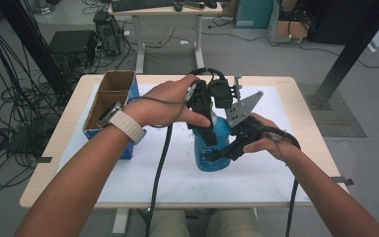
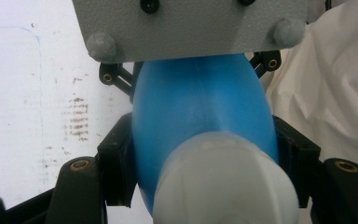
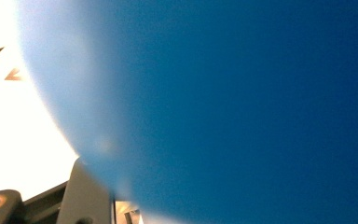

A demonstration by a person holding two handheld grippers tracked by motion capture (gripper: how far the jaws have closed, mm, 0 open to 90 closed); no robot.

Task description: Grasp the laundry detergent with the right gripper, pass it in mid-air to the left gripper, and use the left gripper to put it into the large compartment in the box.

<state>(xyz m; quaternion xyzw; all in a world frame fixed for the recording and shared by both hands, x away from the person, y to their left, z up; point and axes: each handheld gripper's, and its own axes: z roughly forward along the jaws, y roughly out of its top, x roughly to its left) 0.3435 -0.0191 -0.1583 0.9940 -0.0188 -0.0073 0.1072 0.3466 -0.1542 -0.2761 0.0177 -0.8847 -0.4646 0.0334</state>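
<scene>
Both hands in on the blue bottle [image 1: 211,148], which stands upright near the middle of the tabletop [image 1: 296,98], a little toward the near edge, on the white mat [image 1: 168,173]. The left tongs [image 1: 206,129] come down from above and are clenched on the bottle's upper part; in the left gripper view the black jaws press its blue shoulders on both sides, with the white cap [image 2: 226,184] right up close to the camera. The right tongs [image 1: 222,152] come in from the right edge side and are clamped on the bottle's lower body, their grey plate [image 1: 242,109] tilted up just beside the left gripper. In the right gripper view the blue wall sits so close it is a blur. Over by the left edge stands an open cardboard box [image 1: 106,101], well apart from the bottle; its inside looks dark and I cannot tell what is in it. The mat shows brownish smudges [image 2: 77,123] beside the bottle. Two cables trail off over the near edge.
</scene>
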